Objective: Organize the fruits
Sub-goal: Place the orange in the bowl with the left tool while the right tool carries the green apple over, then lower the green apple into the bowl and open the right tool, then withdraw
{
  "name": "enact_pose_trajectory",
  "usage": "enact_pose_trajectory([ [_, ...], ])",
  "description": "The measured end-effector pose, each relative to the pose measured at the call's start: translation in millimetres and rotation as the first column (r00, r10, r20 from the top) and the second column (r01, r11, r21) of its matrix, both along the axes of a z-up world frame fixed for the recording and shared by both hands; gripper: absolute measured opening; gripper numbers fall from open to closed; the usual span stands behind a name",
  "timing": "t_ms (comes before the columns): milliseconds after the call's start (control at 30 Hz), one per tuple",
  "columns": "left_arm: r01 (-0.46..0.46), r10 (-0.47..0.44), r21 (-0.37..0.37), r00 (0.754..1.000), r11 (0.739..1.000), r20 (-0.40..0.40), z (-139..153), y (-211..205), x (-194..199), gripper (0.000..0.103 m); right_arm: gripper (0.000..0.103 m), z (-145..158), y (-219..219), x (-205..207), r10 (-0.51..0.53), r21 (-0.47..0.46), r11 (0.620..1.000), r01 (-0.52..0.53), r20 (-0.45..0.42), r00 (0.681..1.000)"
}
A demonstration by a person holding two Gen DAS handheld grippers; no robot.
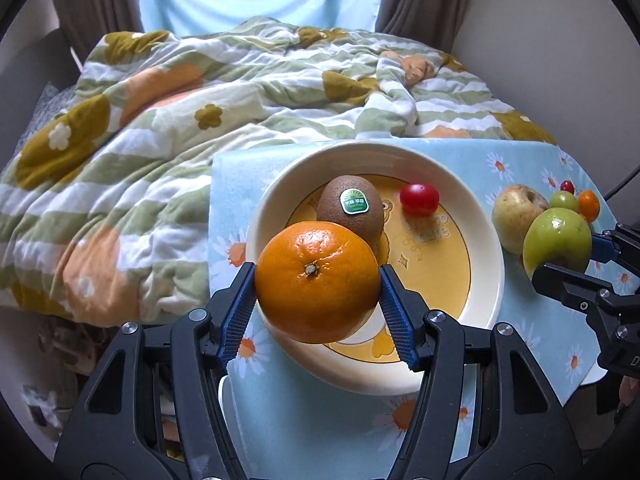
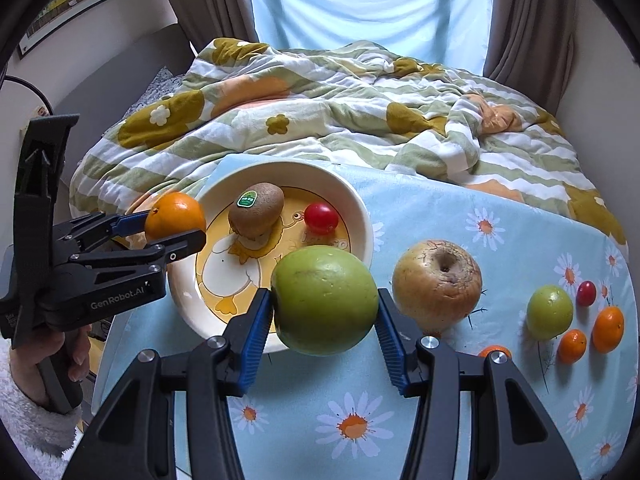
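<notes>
My left gripper (image 1: 318, 280) is shut on a large orange (image 1: 316, 280) and holds it over the near left rim of a cream bowl (image 1: 486, 240) with a yellow duck picture. In the bowl lie a kiwi (image 1: 352, 210) with a green sticker and a red cherry tomato (image 1: 419, 199). My right gripper (image 2: 324, 308) is shut on a green apple (image 2: 324, 300) and holds it just right of the bowl (image 2: 360, 208), above the blue daisy cloth (image 2: 460, 216). The left gripper with the orange (image 2: 174, 216) also shows in the right wrist view.
On the cloth right of the bowl lie a yellowish wrinkled apple (image 2: 438, 284), a small green fruit (image 2: 549, 312), a red cherry tomato (image 2: 586, 293) and small orange fruits (image 2: 608, 328). A rumpled flowered quilt (image 2: 340, 120) covers the bed behind.
</notes>
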State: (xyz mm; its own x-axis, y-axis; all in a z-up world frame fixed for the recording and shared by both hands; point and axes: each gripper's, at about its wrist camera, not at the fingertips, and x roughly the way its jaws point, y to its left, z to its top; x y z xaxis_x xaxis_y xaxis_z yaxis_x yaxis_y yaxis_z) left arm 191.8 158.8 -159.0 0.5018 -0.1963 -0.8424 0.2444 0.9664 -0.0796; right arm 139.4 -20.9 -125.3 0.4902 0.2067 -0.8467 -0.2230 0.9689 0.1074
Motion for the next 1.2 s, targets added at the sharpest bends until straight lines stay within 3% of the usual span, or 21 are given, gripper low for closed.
enact_pose_trajectory([
  [233, 0.044, -0.044, 0.017, 0.999, 0.999, -0.007, -11.5, -5.1, 5.7, 0.07, 0.047, -5.6, 0.9, 2.2, -0.043, -0.008, 0.999, 0.043, -0.014, 0.999],
  [267, 0.04, -0.04, 0.017, 0.999, 0.999, 0.002, -10.7, -5.0, 5.7, 0.075, 0.047, -5.7, 0.2, 2.7, -0.047, -0.01, 0.999, 0.047, -0.015, 0.999],
  [300, 0.032, -0.032, 0.02, 0.999, 0.999, 0.016, -8.9, -4.4, 5.4, 0.094, 0.047, -5.7, -0.9, 2.5, -0.051, -0.011, 0.999, 0.051, -0.016, 0.999],
  [333, 0.026, -0.027, 0.015, 0.999, 1.0, 0.035, -5.9, -3.4, 4.2, 0.103, 0.047, -5.7, -2.2, 2.6, -0.056, -0.011, 0.998, 0.056, -0.017, 0.998],
  [433, 0.024, -0.023, -0.008, 0.997, 1.0, 0.069, 3.7, -1.3, 2.2, 0.103, 0.047, -5.3, -6.3, 3.1, -0.066, -0.011, 0.998, 0.065, -0.02, 0.998],
  [700, -0.001, 0.0, 0.02, 0.999, 1.0, 0.054, 15.7, -1.0, -7.9, 0.103, 0.047, -1.9, -9.7, 7.1, -0.042, 0.002, 0.999, 0.042, -0.018, 0.999],
  [933, -0.037, 0.037, 0.003, 0.998, 0.999, 0.041, 28.4, -2.1, -25.4, 0.103, 0.047, 1.9, -8.7, 23.6, 0.037, 0.016, 0.999, -0.037, -0.017, 0.999],
  [1200, -0.09, 0.09, 0.005, 0.996, 0.996, 0.011, 25.1, -6.5, -45.1, 0.103, 0.047, -15.0, 6.6, 44.1, 0.147, -0.003, 0.989, -0.147, -0.034, 0.989],
])
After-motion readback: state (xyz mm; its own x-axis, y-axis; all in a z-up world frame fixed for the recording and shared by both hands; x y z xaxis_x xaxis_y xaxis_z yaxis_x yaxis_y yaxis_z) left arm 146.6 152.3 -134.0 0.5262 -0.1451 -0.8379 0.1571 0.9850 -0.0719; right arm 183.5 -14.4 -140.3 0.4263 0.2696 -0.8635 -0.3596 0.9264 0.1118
